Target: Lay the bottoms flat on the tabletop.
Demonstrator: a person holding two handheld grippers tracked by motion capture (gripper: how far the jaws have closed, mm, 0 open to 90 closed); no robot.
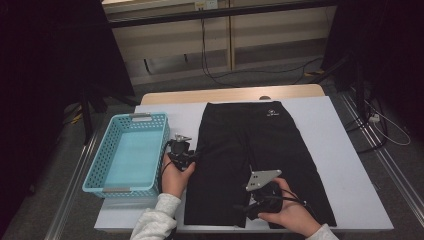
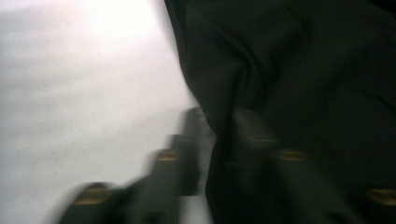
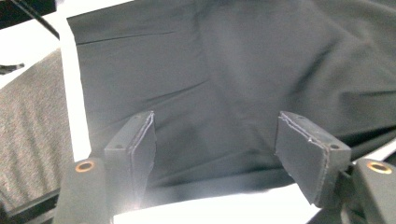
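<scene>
**Black shorts flat on the bench, both grippers at their edges**

Black fabric covers the middle of the white bench (image 1: 330,150): a pair of shorts (image 1: 260,150) lies spread flat, waistband at the far side with a small white logo, leg hems at the near edge. A turquoise perforated basket (image 1: 131,152) stands to the left of the shorts, near but apart from them.

Left gripper (image 1: 181,150): held in the person's left hand (image 1: 175,177), it sits at the left edge of the shorts, between the basket and the fabric. In the left gripper view, which is blurred, a raised fold of that edge stands between the jaws of the left gripper (image 2: 210,140). Whether the pads press on the fold cannot be told.

Right gripper (image 1: 257,192): held in the person's right hand (image 1: 290,212), it rests over the near part of the shorts, close to the hems, its grey three-cornered plate facing up. In the right gripper view the jaws of the right gripper (image 3: 215,149) stand wide apart, released, above the near hem. The fabric lies below them, not clamped. A strip of white bench shows under the hem.
</scene>
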